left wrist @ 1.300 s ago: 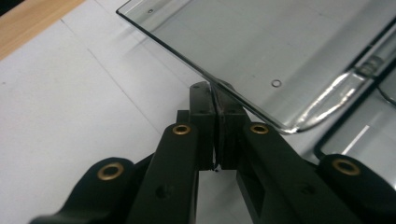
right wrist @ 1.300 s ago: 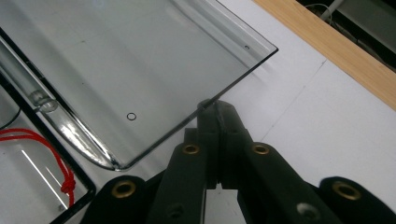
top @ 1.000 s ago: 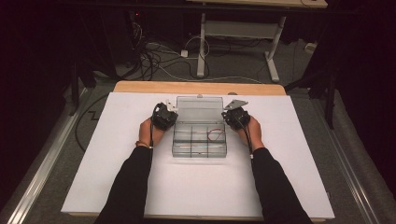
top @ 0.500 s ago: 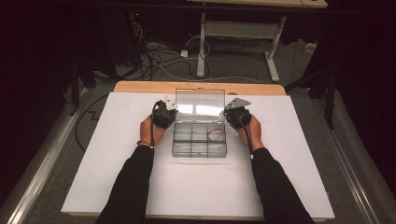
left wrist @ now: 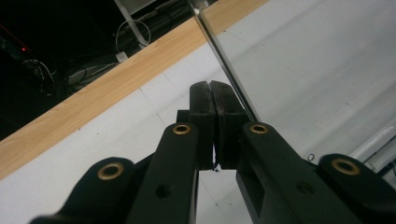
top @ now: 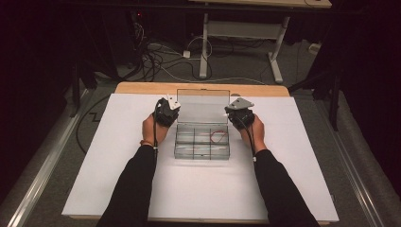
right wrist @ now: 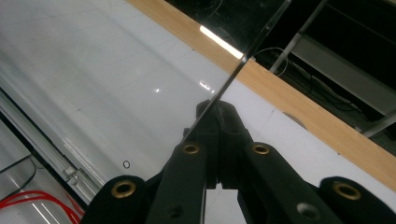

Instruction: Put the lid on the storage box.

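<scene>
A clear plastic compartment box (top: 202, 150) sits mid-table with its lid (top: 202, 106) standing raised at the back. A red wire (top: 217, 137) lies in a right compartment, seen as red loops (right wrist: 37, 205) in the right gripper view. My left gripper (top: 166, 111) is at the lid's left side edge and my right gripper (top: 238, 112) at its right side edge. In the left gripper view the jaws (left wrist: 211, 86) are shut, pads together, with the lid's edge (left wrist: 229, 60) running along the outside of the right pad. In the right gripper view the shut jaws (right wrist: 219, 107) have the lid's edge (right wrist: 247, 51) lying against the left finger.
A white sheet (top: 307, 179) covers the table, with a wooden strip (top: 142, 87) showing along the far edge. Beyond it, cables (top: 156, 52) lie on the floor by a desk frame (top: 246, 33). Wide bare sheet lies on both sides of the box.
The lid has swung up from a low tilt to a more upright stand. Both hands have stayed at its side edges.
</scene>
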